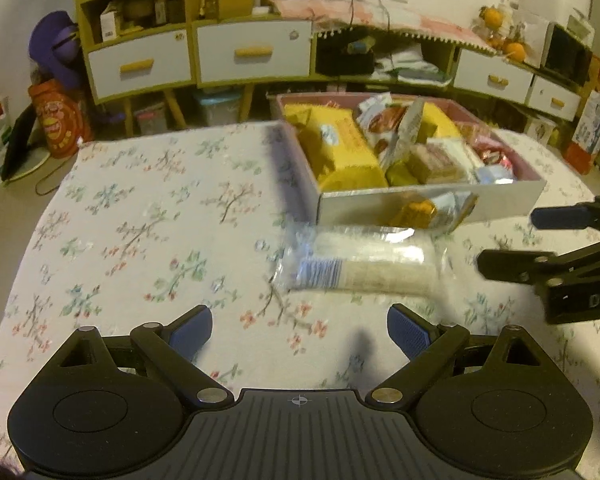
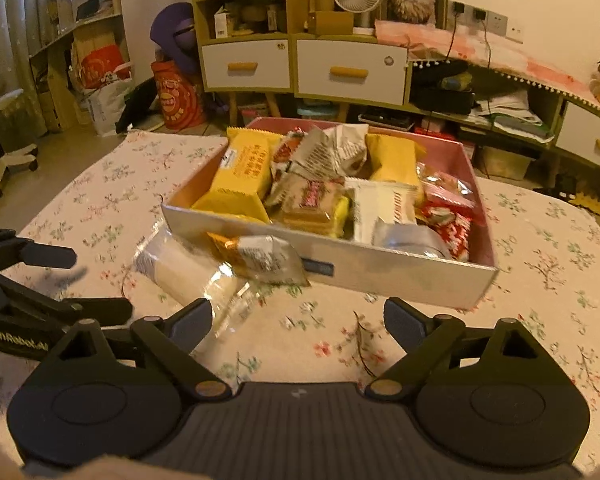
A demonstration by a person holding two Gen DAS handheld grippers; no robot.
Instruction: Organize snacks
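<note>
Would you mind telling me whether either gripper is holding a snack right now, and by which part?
Nothing is held. The left gripper and right gripper are both open, and the clear cracker packet lies on the tablecloth.

A shallow box (image 2: 400, 276) with pink inner walls and a pale outer face stands filled with wrapped snacks: a long yellow packet (image 2: 240, 176) along its left side, white and brown wrappers (image 2: 328, 152) mid-box, red-and-white ones (image 2: 448, 216) at the right. Just outside the box's front wall lies a clear packet of pale crackers (image 1: 360, 264), flat, with a small orange-and-white packet (image 2: 260, 256) resting against that wall.
</note>
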